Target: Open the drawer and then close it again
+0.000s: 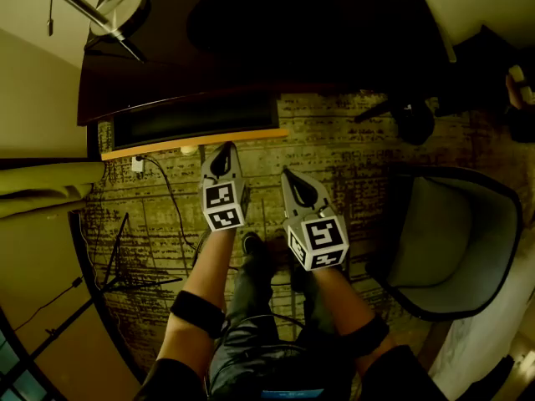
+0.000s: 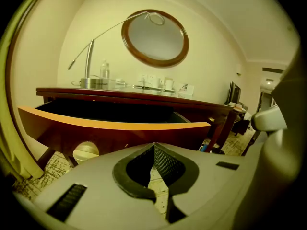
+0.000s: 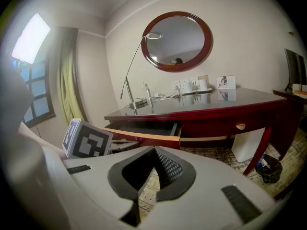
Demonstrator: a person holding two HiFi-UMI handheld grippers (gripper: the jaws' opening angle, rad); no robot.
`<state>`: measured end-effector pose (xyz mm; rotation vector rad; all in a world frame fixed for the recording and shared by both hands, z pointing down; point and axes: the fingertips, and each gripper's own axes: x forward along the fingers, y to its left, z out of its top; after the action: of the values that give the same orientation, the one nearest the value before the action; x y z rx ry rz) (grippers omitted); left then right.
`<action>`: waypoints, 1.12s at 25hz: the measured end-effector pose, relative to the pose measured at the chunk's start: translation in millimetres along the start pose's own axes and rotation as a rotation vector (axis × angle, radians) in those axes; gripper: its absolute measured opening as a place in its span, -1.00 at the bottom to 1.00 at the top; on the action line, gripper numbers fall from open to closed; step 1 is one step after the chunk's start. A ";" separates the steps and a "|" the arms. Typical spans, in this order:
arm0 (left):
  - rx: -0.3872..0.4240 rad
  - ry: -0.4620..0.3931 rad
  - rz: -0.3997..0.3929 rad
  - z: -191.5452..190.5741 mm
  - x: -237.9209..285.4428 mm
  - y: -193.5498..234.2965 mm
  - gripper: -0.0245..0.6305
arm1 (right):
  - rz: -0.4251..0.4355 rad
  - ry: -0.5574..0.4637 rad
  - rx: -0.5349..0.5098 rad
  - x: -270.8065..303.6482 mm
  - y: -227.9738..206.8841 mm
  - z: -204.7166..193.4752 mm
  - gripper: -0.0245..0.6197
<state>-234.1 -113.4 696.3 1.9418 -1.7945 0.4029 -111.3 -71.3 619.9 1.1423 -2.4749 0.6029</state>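
Observation:
The dark red desk (image 1: 251, 48) has its left drawer (image 1: 192, 143) pulled out, its lit front edge toward me. In the left gripper view the drawer front (image 2: 115, 124) fills the middle, with a round pale knob (image 2: 86, 151) low on its face. My left gripper (image 1: 224, 150) is shut and holds nothing; its tip sits just short of the drawer front's right end. My right gripper (image 1: 289, 175) is also shut and empty, a little further back and to the right. In the right gripper view the open drawer (image 3: 144, 131) and the left gripper's marker cube (image 3: 86, 140) show.
A grey tub chair (image 1: 451, 241) stands right of me. A cable and tripod legs (image 1: 109, 266) lie on the patterned carpet at left. A desk lamp (image 2: 91, 56), an oval mirror (image 3: 177, 41) and a second drawer's knob (image 3: 241, 126) show. A bin (image 3: 268, 167) stands by the desk's right leg.

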 end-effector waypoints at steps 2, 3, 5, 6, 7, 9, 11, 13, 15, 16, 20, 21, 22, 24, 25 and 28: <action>0.010 0.002 -0.001 6.5 9.1 3.3 -0.91 | -0.018 -0.009 0.010 3.2 -6.8 3.9 -0.92; 0.014 0.000 0.000 9.9 13.1 4.5 -0.91 | -0.025 -0.012 0.013 5.2 -11.4 4.7 -0.92; 0.015 -0.010 0.008 17.4 21.8 6.3 -0.91 | -0.023 -0.017 0.013 11.4 -19.2 9.1 -0.92; 0.013 -0.013 0.013 20.0 25.3 6.9 -0.91 | -0.013 -0.017 0.016 14.3 -21.1 11.8 -0.92; 0.011 -0.016 0.018 21.2 27.8 7.4 -0.91 | -0.004 -0.014 0.020 16.3 -22.6 13.6 -0.92; 0.006 -0.025 0.031 25.5 34.2 9.7 -0.91 | 0.003 -0.011 0.013 20.1 -31.3 14.9 -0.92; -0.002 -0.033 0.044 32.1 41.5 13.2 -0.91 | 0.006 -0.012 0.006 22.1 -40.5 17.8 -0.92; -0.006 -0.033 0.051 35.2 47.2 14.8 -0.91 | 0.001 -0.008 0.007 20.4 -48.7 16.8 -0.92; -0.008 -0.034 0.056 38.3 53.3 16.1 -0.91 | 0.009 -0.001 0.017 19.9 -52.0 18.9 -0.92; -0.009 -0.035 0.058 40.1 56.5 17.5 -0.91 | 0.013 0.002 0.024 20.1 -53.1 19.6 -0.92; -0.016 -0.036 0.064 49.5 73.6 23.5 -0.91 | -0.002 0.008 0.027 18.7 -67.1 13.0 -0.92; -0.014 -0.035 0.066 52.4 78.4 24.9 -0.91 | -0.002 0.009 0.031 18.4 -69.3 12.9 -0.92; -0.010 -0.033 0.069 55.4 83.0 26.2 -0.91 | -0.003 0.011 0.034 18.1 -72.0 12.0 -0.92; -0.003 -0.028 0.073 59.9 90.2 28.2 -0.91 | -0.010 0.014 0.038 17.2 -77.6 9.7 -0.92; -0.001 -0.026 0.075 61.1 92.4 28.9 -0.91 | -0.009 0.014 0.040 16.6 -78.7 10.6 -0.92; 0.012 -0.022 0.075 61.5 93.9 29.8 -0.91 | -0.002 0.010 0.044 15.0 -81.0 15.1 -0.92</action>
<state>-259.5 -226.7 695.9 1.8979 -1.8874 0.4195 -59.6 -135.9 632.9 1.1556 -2.4626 0.6642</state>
